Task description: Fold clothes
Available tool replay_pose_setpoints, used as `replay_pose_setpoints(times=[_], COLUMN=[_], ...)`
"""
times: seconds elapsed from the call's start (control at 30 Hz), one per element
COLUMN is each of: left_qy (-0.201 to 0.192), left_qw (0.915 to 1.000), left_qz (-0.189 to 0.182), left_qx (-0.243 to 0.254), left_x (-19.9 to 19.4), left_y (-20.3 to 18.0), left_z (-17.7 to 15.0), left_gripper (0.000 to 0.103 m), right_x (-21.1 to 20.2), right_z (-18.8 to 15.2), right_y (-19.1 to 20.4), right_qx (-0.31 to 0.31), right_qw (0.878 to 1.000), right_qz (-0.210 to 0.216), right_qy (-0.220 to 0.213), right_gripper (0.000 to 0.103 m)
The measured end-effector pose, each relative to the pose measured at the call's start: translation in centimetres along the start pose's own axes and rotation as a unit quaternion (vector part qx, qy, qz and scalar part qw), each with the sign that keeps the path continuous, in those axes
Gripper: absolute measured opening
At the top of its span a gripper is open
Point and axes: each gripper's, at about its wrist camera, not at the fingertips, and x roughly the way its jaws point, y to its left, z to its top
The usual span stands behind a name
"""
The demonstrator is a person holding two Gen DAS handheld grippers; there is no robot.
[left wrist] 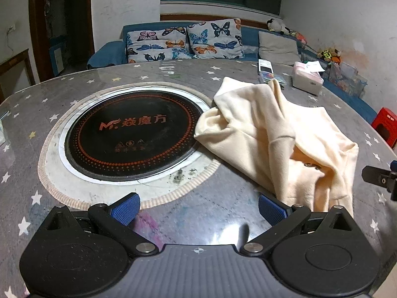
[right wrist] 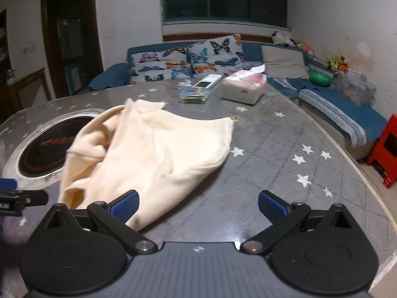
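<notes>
A cream garment [left wrist: 280,139] lies crumpled on the grey star-patterned table [left wrist: 203,213], its left part over the rim of a round black cooktop [left wrist: 134,131]. It also shows in the right wrist view [right wrist: 153,154]. My left gripper [left wrist: 198,209] is open and empty; its right blue pad sits at the garment's near edge. My right gripper [right wrist: 198,208] is open and empty; its left blue pad sits at the garment's near corner. Each gripper's tip shows at the edge of the other's view.
A tissue box [right wrist: 244,88], a remote [right wrist: 207,80] and a small colourful pack [right wrist: 194,94] lie at the table's far side. A blue sofa with butterfly cushions [right wrist: 188,59] stands behind. A red stool [right wrist: 385,151] stands right of the table.
</notes>
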Motion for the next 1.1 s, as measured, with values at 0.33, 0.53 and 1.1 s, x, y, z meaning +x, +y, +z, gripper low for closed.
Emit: replay_pose_setpoints(times=[0.33,0.53,1.1], left_qy=[0.004,0.005,0.007], left_qw=[0.9999,0.9997,0.9987], left_qz=[-0.004,-0.006,-0.003], left_qx=[0.014,0.023,0.05], left_x=[-1.0,-1.6,-2.9], left_y=[-1.2,-1.8,-2.9], left_z=[-0.7,-1.0,-2.3], left_gripper=[0.103,0.103,0.103], right_x=[-1.9,-2.5,-3.6], right_z=[-0.9,-1.3,-2.3], right_y=[1.3,1.8,2.1], right_qx=[-0.01,-0.017,-0.02], right_qw=[1.0,1.0,0.999], right_qz=[0.024,0.025,0.026], right_qy=[0.0,-0.002,0.0], right_gripper=[0.103,0.103,0.103])
